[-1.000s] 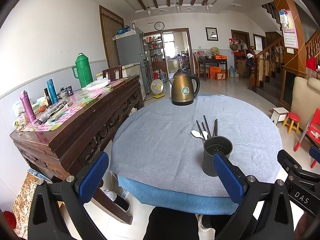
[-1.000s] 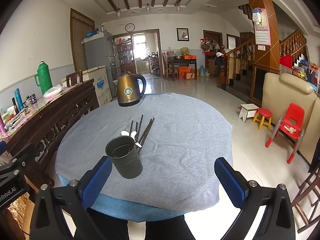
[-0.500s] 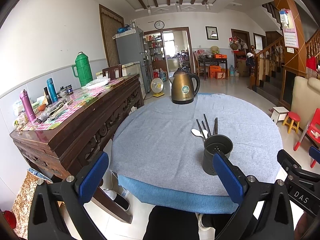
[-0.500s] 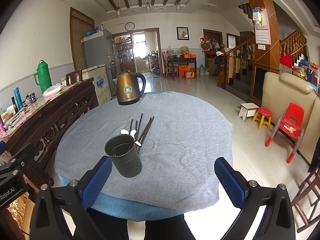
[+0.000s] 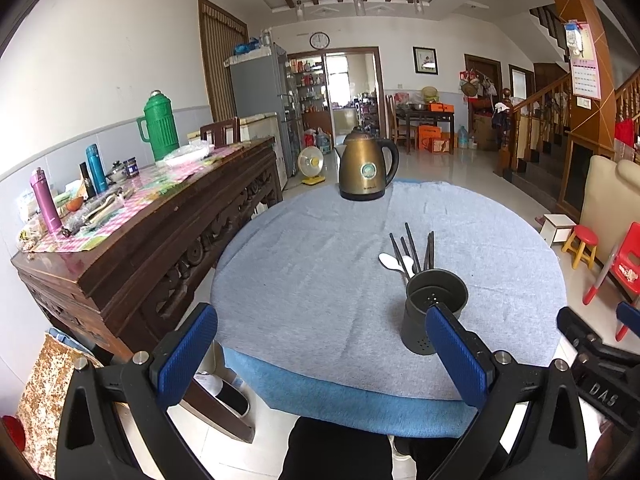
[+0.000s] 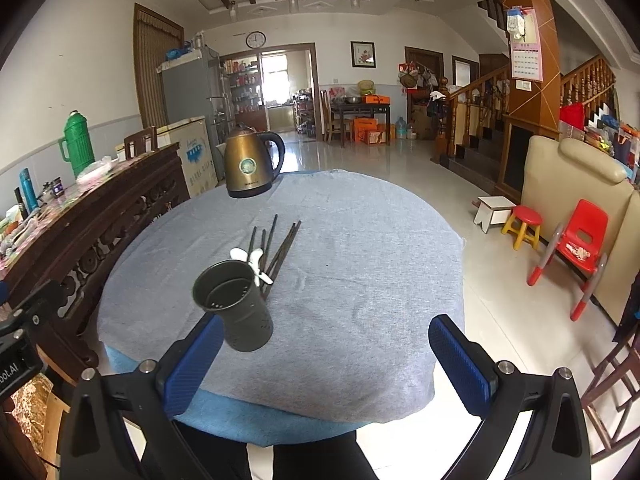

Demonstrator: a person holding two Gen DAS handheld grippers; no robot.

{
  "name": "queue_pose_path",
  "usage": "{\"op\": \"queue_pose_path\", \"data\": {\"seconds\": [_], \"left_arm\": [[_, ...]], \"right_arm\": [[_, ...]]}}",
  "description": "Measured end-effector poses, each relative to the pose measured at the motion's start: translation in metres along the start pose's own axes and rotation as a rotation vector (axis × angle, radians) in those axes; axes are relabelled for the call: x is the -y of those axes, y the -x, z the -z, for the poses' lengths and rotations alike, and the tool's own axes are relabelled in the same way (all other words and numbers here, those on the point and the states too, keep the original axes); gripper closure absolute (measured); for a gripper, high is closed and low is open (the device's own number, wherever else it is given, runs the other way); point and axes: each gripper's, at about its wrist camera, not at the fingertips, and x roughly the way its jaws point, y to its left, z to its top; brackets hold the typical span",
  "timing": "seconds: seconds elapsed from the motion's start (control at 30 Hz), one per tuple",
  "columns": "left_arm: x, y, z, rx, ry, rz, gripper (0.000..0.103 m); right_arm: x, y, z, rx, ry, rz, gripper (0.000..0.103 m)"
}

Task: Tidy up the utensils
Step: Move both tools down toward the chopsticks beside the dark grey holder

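Note:
A dark perforated utensil holder [image 5: 434, 310] stands empty near the front of the round table; it also shows in the right wrist view [image 6: 236, 306]. Behind it lie several dark chopsticks [image 5: 412, 246] [image 6: 280, 246] and white spoons [image 5: 392, 262] [image 6: 252, 260] flat on the grey cloth. My left gripper [image 5: 320, 354] is open and empty, held before the table's front edge, its right finger in front of the holder. My right gripper [image 6: 326, 364] is open and empty, with the holder just beyond its left finger.
A bronze electric kettle [image 5: 366, 170] [image 6: 250, 168] stands at the table's far side. A dark wooden sideboard [image 5: 132, 232] with flasks and clutter runs along the left. A red child's chair [image 6: 576, 246] and stools stand on the floor to the right.
Both grippers have edged slightly forward toward the table; the holder sits a little closer in both views. Nothing on the table has moved.

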Motion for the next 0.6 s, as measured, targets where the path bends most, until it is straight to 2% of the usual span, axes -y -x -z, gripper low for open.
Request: {"op": "queue_pose_path", "data": {"seconds": [0.2,0.37,0.47,0.5,0.6], "left_arm": [[-0.006,-0.047,-0.011,-0.086,0.002,0.036,0.0],[-0.019,-0.104,-0.017,-0.194,0.039,0.1,0.0],[-0.025,-0.142,-0.022,-0.271,0.043,0.142,0.0],[-0.026,-0.153,-0.025,-0.288,0.047,0.153,0.0],[-0.03,-0.194,-0.038,-0.333,0.055,0.183,0.0]], "right_arm": [[0.012,-0.032,-0.026,-0.05,-0.018,-0.037,0.0],[0.022,-0.101,-0.069,-0.17,-0.087,-0.167,0.0],[0.02,-0.16,-0.088,-0.264,-0.14,-0.248,0.001],[0.017,-0.178,-0.092,-0.29,-0.156,-0.277,0.003],[0.009,-0.244,-0.109,-0.361,-0.207,-0.344,0.018]]}}
